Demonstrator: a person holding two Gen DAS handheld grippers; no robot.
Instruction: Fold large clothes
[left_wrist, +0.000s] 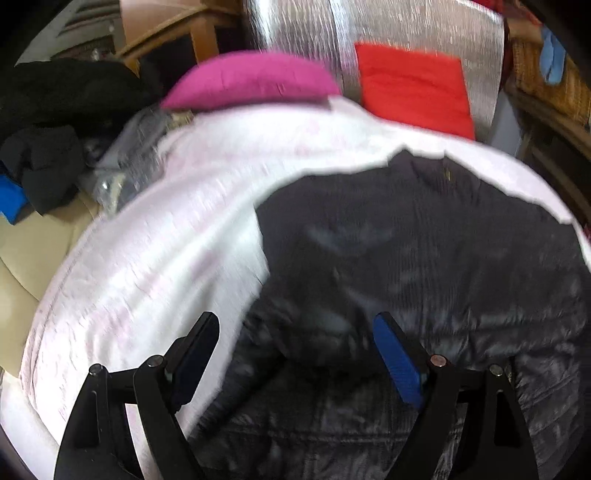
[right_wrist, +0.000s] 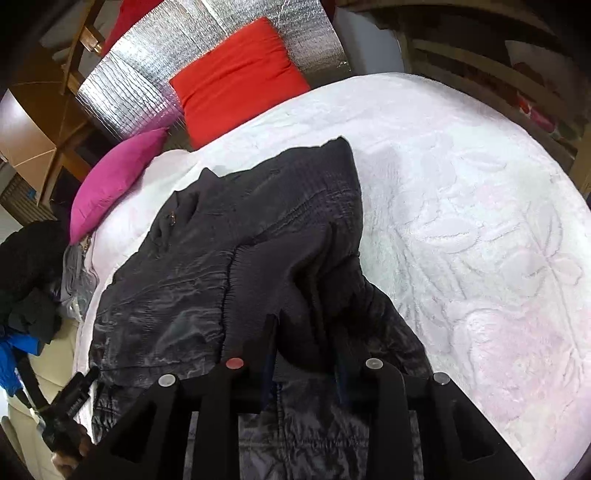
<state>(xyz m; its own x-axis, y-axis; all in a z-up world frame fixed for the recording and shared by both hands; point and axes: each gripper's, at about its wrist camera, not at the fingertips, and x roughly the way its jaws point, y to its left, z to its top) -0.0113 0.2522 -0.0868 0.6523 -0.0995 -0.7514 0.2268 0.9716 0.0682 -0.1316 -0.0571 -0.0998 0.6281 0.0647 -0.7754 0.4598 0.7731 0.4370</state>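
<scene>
A large black quilted jacket (left_wrist: 424, 258) lies on a white embossed bedspread (left_wrist: 166, 240). My left gripper (left_wrist: 295, 332) is open just above the jacket's near left part, with nothing between its fingers. In the right wrist view the jacket (right_wrist: 192, 266) is partly folded over. My right gripper (right_wrist: 306, 332) is shut on a bunched fold of the jacket and holds it lifted above the bedspread (right_wrist: 480, 221). The left gripper also shows in the right wrist view (right_wrist: 70, 402), at the jacket's left edge.
A magenta pillow (left_wrist: 251, 79) and a red pillow (left_wrist: 413, 88) lie at the head of the bed against a silver foil panel (left_wrist: 369, 26). Dark clothes (left_wrist: 44, 140) are piled left of the bed. Wooden furniture stands behind (right_wrist: 44, 122) and to the right (right_wrist: 498, 74).
</scene>
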